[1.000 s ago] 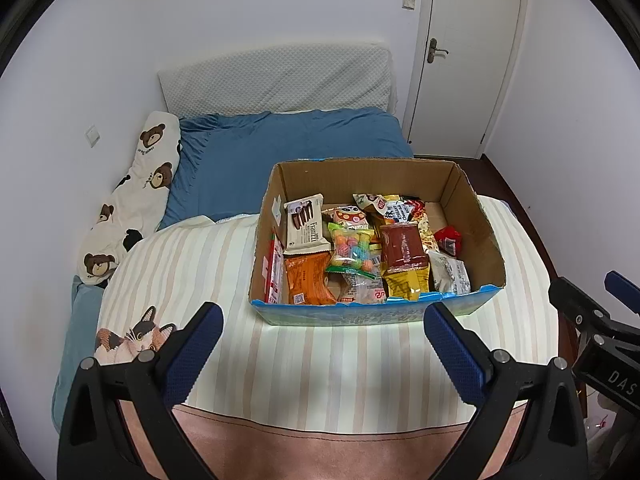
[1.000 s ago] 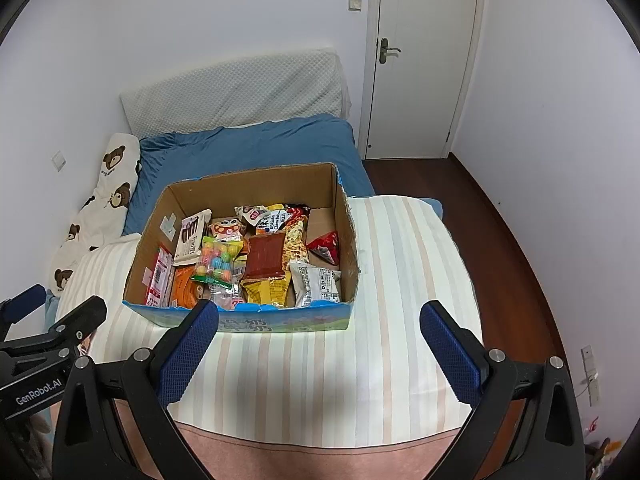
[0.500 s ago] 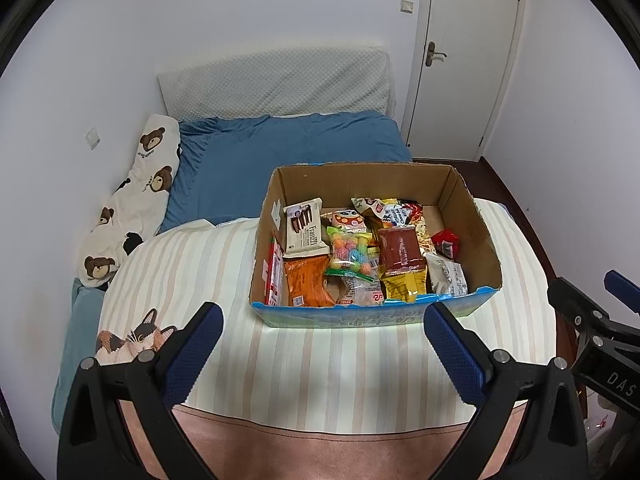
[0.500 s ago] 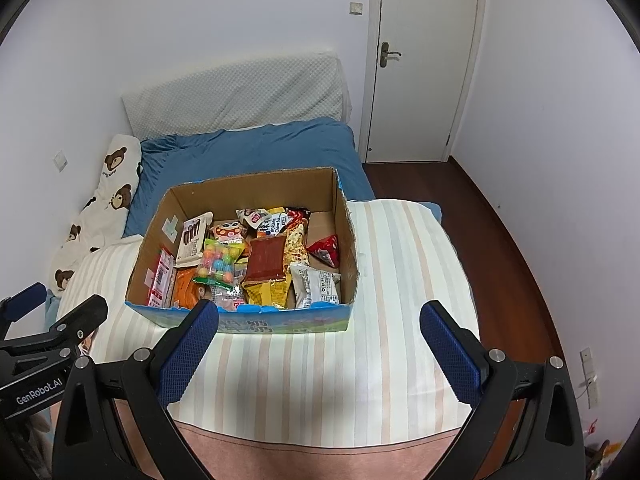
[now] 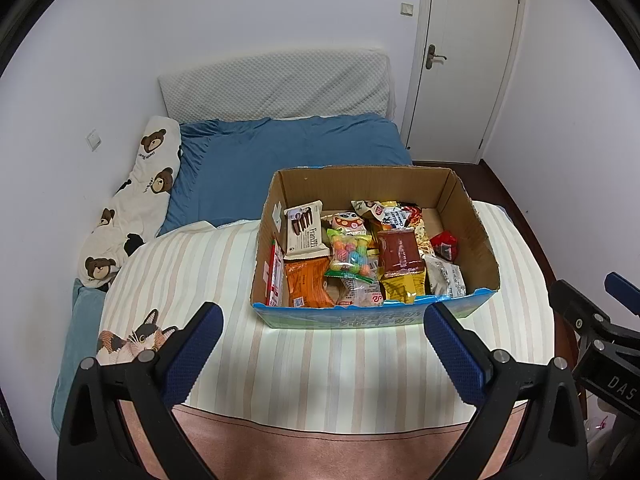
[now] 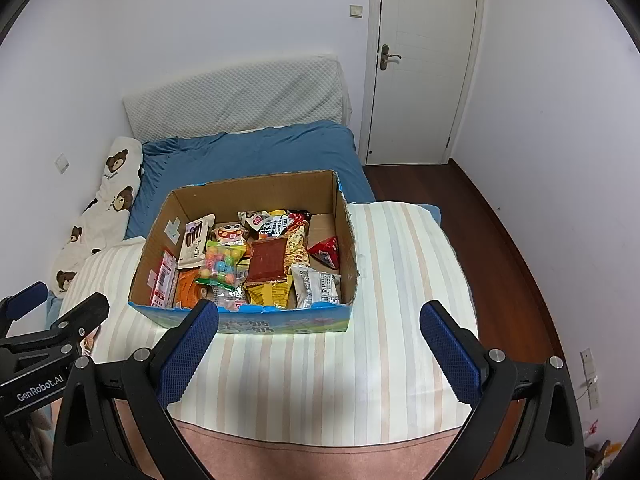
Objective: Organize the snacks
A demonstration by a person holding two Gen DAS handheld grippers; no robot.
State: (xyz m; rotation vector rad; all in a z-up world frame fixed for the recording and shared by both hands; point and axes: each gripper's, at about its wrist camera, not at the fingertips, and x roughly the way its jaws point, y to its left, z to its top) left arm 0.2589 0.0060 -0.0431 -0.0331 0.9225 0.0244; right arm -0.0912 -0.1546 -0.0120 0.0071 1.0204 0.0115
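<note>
While both sit wide and hold nothing, the left hand-held gripper (image 5: pixel 320 336) and right hand-held gripper (image 6: pixel 318 334) hang near a cardboard box (image 5: pixel 476 220) of snacks (image 5: pixel 352 252) on the bed (image 5: pixel 320 360).

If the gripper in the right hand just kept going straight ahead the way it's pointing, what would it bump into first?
Probably the cardboard box of snacks. The right gripper is open and empty, aimed at the box's blue front wall on the striped blanket. Depth is unclear; a lower path might meet the blanket first.
</note>
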